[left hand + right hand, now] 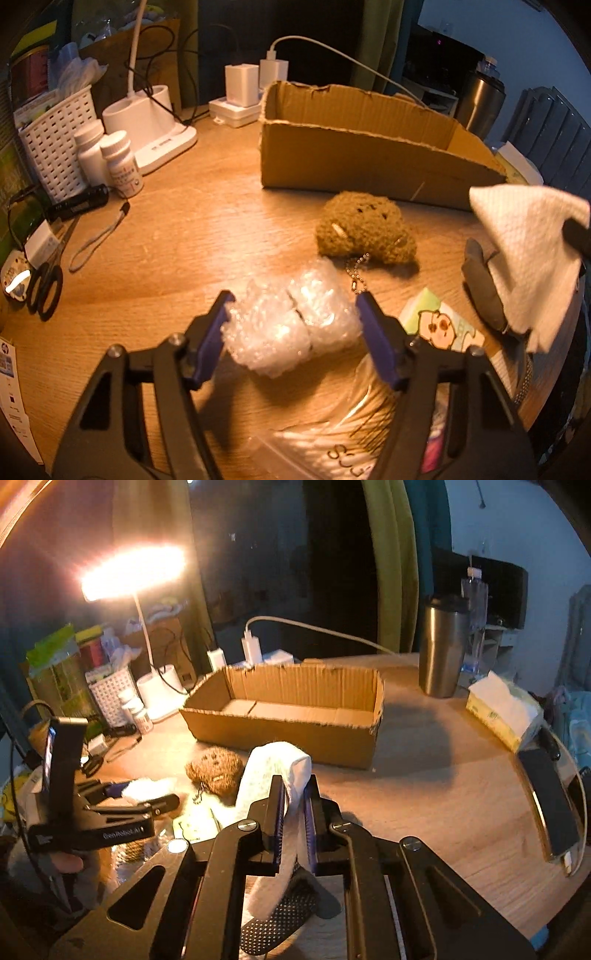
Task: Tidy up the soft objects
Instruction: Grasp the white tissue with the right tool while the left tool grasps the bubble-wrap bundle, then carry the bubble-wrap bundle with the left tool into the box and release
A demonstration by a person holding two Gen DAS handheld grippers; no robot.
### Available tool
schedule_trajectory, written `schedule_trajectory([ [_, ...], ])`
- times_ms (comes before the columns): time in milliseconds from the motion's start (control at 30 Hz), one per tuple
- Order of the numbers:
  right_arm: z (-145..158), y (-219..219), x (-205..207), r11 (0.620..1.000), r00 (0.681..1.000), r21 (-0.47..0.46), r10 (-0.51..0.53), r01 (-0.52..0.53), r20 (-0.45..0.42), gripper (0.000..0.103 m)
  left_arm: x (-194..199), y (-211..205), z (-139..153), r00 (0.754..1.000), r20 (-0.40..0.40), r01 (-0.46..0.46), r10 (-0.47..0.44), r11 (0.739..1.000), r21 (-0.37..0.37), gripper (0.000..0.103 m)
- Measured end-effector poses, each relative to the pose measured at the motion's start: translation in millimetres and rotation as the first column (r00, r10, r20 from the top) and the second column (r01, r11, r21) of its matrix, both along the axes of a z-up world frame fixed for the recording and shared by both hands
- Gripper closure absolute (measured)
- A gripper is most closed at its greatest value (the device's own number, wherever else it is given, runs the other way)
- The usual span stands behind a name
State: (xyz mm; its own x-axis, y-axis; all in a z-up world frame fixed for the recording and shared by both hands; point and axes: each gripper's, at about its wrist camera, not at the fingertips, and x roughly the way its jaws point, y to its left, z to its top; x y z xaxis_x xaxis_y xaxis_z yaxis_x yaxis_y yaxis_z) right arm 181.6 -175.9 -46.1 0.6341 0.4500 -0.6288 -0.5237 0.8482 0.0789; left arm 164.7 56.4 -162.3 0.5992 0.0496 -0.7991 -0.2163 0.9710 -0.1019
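Observation:
A wad of clear bubble wrap (291, 325) lies on the wooden desk between the blue pads of my left gripper (295, 302), which press on both its sides. Beyond it rests a brown crocheted plush toy (364, 229) with a bead chain. Further back stands an open cardboard box (369, 162) with nothing inside. My right gripper (295, 786) is shut on a white paper towel (273, 768), held lifted off the desk in front of the box (280, 734). In the left wrist view the towel (524, 251) hangs at the right. The left gripper (147, 794) appears low at the left.
A lamp base (155, 122), white basket (55, 144), pill bottles (122, 162), torch and scissors (46, 291) crowd the left. A steel tumbler (443, 646), tissue box (502, 709) and phone (550, 805) stand right. A bag of cotton swabs (332, 435) and a dotted glove (277, 919) lie near.

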Motion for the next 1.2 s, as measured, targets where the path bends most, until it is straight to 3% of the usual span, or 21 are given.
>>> schedule_trajectory([
  [200,18,-7,-2,1.000,0.999,0.012,-0.009,0.009,0.051,0.091,-8,-2,10,0.999,0.034,0.005,-0.004,1.000,-0.011,0.041],
  [533,46,-18,-4,1.000,0.991,0.026,-0.013,0.009,0.135,0.093,-21,-14,54,0.988,0.152,0.032,-0.031,0.999,-0.007,0.041],
  [967,75,-31,1,0.999,0.976,0.049,-0.020,0.009,0.216,0.093,-18,-36,120,0.941,0.321,0.104,-0.110,0.994,0.036,0.041],
  [1200,85,-40,10,0.998,0.970,0.059,-0.034,0.020,0.243,0.094,-5,-53,139,0.922,0.360,0.131,-0.143,0.990,0.056,0.041],
])
